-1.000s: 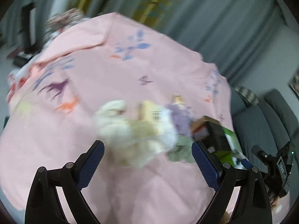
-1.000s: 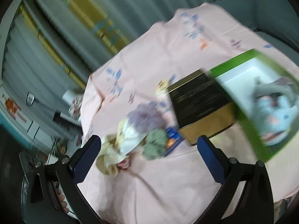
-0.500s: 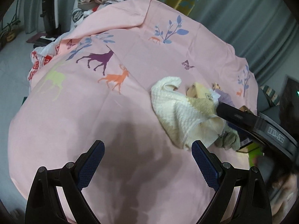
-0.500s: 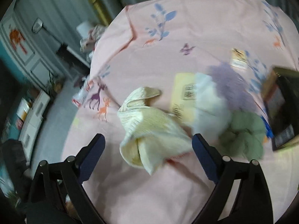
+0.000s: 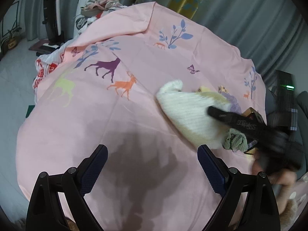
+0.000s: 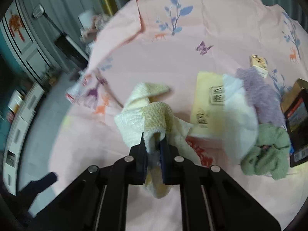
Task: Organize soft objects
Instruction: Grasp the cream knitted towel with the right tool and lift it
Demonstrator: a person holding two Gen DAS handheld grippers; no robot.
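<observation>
A cream and pale yellow knitted cloth [image 6: 148, 113] lies bunched on the pink bedsheet [image 6: 192, 30]. My right gripper [image 6: 153, 146] is shut on a fold of this cloth. In the left wrist view the cloth [image 5: 190, 111] lies right of centre with the right gripper's finger [image 5: 231, 118] across it. My left gripper [image 5: 152, 159] is open and empty above bare sheet, left of the cloth. A green fuzzy cloth [image 6: 267, 152], a purple fuzzy cloth [image 6: 258, 94] and a white cloth [image 6: 238, 107] lie to the right.
A yellow flat packet [image 6: 207, 102] lies under the white cloth. A black and gold box [image 6: 298, 123] stands at the right edge. A small card [image 6: 259, 63] lies farther back. Clothes [image 5: 100, 3] are piled beyond the bed's far left corner, near grey curtains.
My right gripper moved in over the cream cloth and shut on a fold of it. My left gripper stayed open and shifted slightly.
</observation>
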